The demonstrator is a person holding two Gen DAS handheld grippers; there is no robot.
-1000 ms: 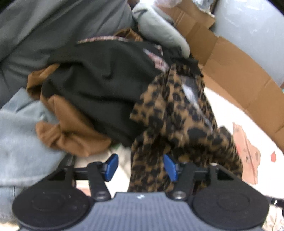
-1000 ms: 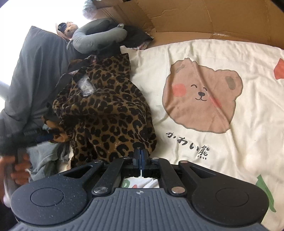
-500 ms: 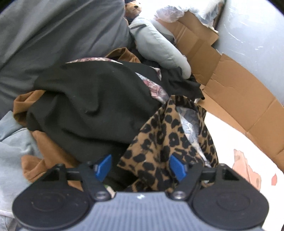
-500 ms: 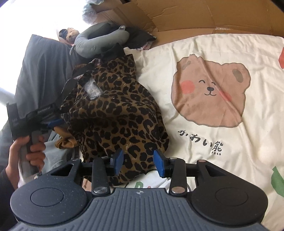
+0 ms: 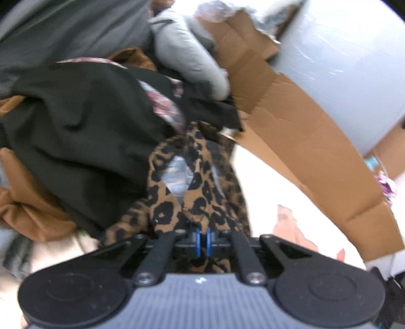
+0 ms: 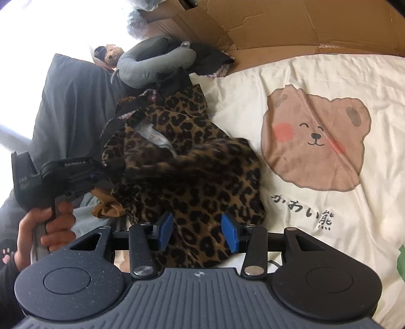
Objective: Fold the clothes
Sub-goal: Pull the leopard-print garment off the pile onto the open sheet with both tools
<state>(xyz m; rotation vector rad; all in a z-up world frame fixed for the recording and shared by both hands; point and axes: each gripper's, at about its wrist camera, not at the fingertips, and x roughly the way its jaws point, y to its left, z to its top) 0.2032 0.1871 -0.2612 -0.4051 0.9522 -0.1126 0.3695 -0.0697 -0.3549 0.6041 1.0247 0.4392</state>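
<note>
**Left claw pinches the leopard garment; right claw gapes over it**

Under and ahead of the right claw (image 6: 198, 234) spreads a cream bedsheet (image 6: 316, 83), printed with a brown bear face (image 6: 315, 141) to the claw's upper right. Below the bear run dark Japanese characters (image 6: 301, 211), roughly "かわい熊". Cardboard (image 6: 291, 22) stands along the far edge of the sheet. To the far left lies a grey pillow (image 6: 71, 106), with a grey neck cushion (image 6: 152, 64) beyond it and a small teddy (image 6: 111, 52) behind that.

The leopard garment (image 6: 192, 162) is heaped just ahead of the right claw. Its near edge sits between the blue pads (image 6: 164, 229), which stand apart with nothing clamped.

The right view alone shows the left claw (image 6: 101, 174) from the side, at the garment's left edge, held by a hand (image 6: 46, 227). Its body carries small white lettering, too blurred to read for sure.

The left view is smeared by motion. There the left claw (image 5: 201, 240) has its pads together, clamped on a fold of the leopard garment (image 5: 192, 187). Ahead and to the left lie a black cloth (image 5: 83, 131) and a brown cloth (image 5: 27, 207), which the right view barely shows. Cardboard (image 5: 303, 151) rises to the right, with a pale grey wall (image 5: 341, 63) behind.
</note>
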